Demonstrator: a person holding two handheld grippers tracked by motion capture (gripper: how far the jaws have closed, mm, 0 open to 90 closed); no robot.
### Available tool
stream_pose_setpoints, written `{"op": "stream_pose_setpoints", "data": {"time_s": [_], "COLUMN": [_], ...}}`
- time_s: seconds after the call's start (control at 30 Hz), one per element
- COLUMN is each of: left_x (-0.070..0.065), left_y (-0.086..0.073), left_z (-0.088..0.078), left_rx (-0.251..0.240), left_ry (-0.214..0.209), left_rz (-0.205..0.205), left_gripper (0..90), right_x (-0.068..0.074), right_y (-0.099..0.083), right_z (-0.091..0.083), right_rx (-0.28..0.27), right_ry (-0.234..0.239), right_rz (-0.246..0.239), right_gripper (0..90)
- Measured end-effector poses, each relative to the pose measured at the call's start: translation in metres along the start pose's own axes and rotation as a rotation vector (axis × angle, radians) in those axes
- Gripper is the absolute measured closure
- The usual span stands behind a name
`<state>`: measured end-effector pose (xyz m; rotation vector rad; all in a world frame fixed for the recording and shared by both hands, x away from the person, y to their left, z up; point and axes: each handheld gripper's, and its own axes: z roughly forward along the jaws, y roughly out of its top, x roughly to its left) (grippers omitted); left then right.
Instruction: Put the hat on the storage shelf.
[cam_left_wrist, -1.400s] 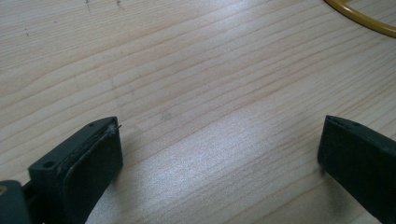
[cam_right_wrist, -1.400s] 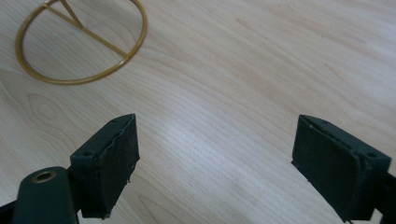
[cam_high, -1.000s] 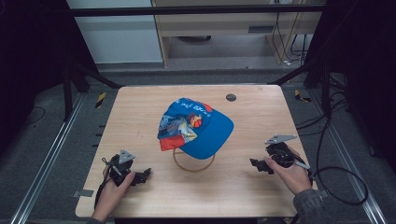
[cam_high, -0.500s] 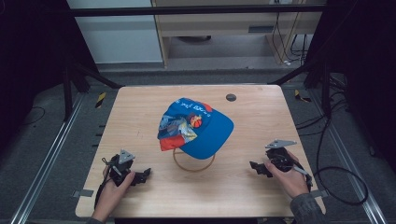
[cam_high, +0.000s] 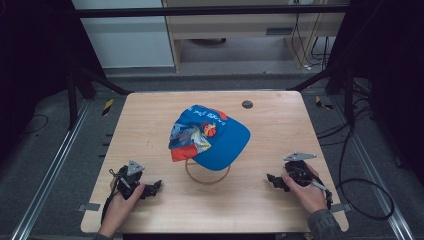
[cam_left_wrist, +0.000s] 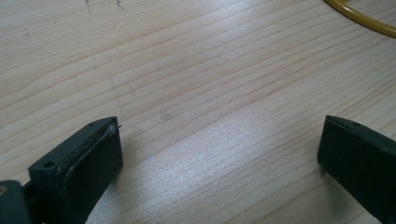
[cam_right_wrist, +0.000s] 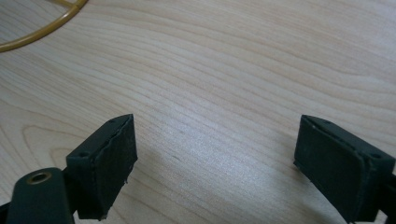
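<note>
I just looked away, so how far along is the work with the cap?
Nothing looks done: the blue cap sits on its yellow ring stand, untouched. Nothing is in hand; the left gripper and right gripper rest open on the table. Reaching and grasping remain.

We had one camera high over the table (cam_high: 150, 115), facing forward and down; both gripper cameras sat close above the wood, sharing the yellow ring (cam_high: 207, 176).
</note>
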<state>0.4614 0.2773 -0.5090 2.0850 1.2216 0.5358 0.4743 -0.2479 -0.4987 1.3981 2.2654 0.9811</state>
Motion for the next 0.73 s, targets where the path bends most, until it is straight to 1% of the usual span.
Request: {"op": "stream_pose_setpoints", "data": {"time_s": [0.03,0.1,0.27,0.43,0.47,0.5,0.73], "left_x": [0.000,0.000,0.000,0.000,0.000,0.000,0.000], "left_y": [0.000,0.000,0.000,0.000,0.000,0.000,0.000], "left_z": [0.000,0.000,0.000,0.000,0.000,0.000,0.000], "left_rx": [0.000,0.000,0.000,0.000,0.000,0.000,0.000], "left_ry": [0.000,0.000,0.000,0.000,0.000,0.000,0.000], "left_rz": [0.000,0.000,0.000,0.000,0.000,0.000,0.001], "left_gripper": [0.0,0.0,0.0,0.0,0.0,0.0,0.0], "right_x": [0.000,0.000,0.002,0.007,0.009,0.011,0.013], "right_y": [-0.001,-0.002,-0.003,-0.008,-0.010,-0.010,-0.011], "right_z": [0.001,0.003,0.005,0.009,0.010,0.011,0.010], "right_rx": [0.002,0.000,-0.022,-0.059,-0.073,-0.069,-0.068], "right_ry": [-0.006,-0.011,-0.023,-0.068,-0.084,-0.102,-0.111], "right_rz": [-0.004,0.005,0.015,-0.002,-0.010,-0.029,-0.023], "right_gripper": [12.4,11.7,10.2,7.6,7.6,7.5,7.5]}}
